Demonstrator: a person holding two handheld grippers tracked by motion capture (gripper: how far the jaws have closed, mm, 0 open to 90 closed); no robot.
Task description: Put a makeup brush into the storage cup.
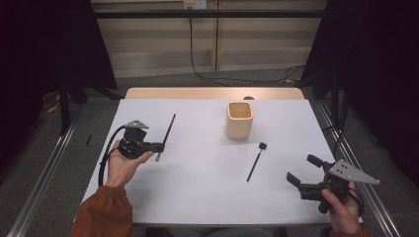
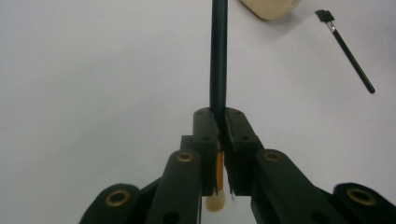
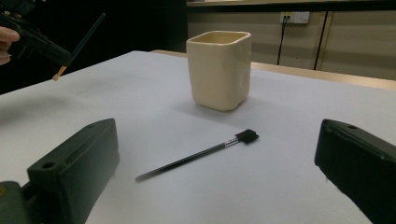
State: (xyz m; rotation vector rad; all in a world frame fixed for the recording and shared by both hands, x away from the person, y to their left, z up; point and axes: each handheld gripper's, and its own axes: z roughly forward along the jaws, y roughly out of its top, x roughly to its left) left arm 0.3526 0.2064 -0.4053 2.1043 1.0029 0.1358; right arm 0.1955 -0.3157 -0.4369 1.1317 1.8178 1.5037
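Left gripper clamping brush

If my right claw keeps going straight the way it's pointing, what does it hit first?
Likely the black brush lying on the table just ahead of the open right claw; the cream cup stands beyond it. Depth is hard to judge.

You get even, soft overhead light on the white table; the room around it falls dim, near black at the high view's upper corners; the cup casts only a faint shadow; your left gripper looks blurred up close; no harsh glare anywhere.
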